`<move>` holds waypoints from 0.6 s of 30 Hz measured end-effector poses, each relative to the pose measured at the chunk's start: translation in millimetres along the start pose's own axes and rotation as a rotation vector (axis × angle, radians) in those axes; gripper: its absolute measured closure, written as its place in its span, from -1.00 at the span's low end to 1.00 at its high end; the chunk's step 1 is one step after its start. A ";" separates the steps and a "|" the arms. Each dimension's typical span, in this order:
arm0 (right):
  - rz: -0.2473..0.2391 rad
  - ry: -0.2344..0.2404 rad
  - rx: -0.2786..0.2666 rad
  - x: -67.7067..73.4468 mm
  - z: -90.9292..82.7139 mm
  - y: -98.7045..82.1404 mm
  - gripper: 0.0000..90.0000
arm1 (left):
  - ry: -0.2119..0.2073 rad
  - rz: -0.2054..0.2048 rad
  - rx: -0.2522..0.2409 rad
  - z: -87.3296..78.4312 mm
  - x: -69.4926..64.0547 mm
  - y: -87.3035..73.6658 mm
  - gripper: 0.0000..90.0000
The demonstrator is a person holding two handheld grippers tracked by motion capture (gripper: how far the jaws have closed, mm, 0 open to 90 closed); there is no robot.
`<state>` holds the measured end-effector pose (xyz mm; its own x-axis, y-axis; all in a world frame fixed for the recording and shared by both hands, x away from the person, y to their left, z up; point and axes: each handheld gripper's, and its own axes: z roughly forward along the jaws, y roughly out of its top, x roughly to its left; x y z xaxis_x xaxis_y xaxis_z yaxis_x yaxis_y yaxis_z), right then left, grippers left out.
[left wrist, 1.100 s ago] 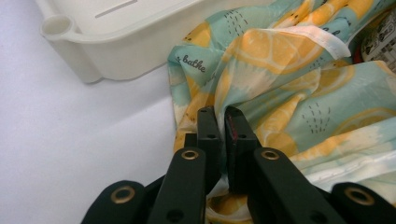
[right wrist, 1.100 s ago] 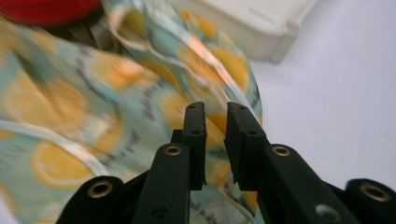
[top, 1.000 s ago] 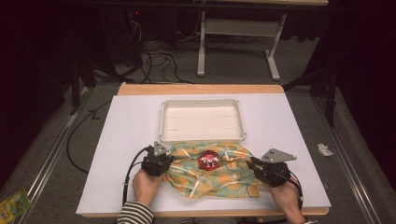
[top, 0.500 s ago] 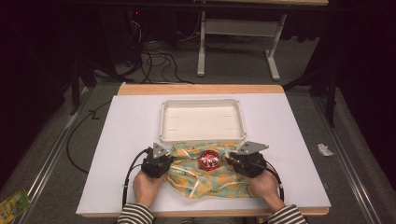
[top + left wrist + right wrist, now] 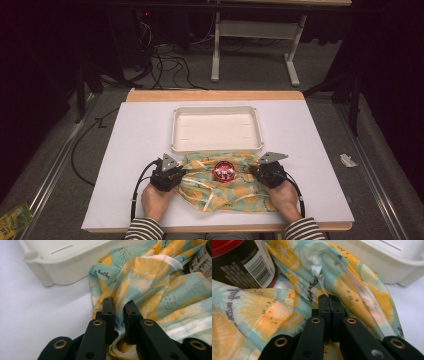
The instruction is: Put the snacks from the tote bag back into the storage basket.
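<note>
The left gripper (image 5: pixel 168 175) is sitting at the left edge of the lemon-print cloth (image 5: pixel 232 187), just in front of the white tray (image 5: pixel 216 129). Its jaws have just been opening a little and are standing slightly apart with a fold of the cloth (image 5: pixel 160 285) between them. The cloth is lying crumpled against the tray's near wall, and a red-lidded can (image 5: pixel 223 171) is resting on its middle. The right gripper (image 5: pixel 266 172) is at the cloth's right edge, its jaws having just been closing and now pinching a fold of cloth (image 5: pixel 294 272) tight.
</note>
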<state>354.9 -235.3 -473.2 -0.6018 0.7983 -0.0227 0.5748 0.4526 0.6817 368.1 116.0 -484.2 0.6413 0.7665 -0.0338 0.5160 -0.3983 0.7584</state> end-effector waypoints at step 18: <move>0.085 -0.139 -0.061 -13.5 -29.9 -42.4 1.00 | 0.022 -0.018 -0.016 -0.4 1.3 -1.8 0.62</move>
<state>322.1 -277.1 -479.9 -0.4676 0.8818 -0.0611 0.5834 0.3598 0.7282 367.8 117.9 -485.4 0.6191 0.7846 -0.0334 0.5184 -0.3765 0.7678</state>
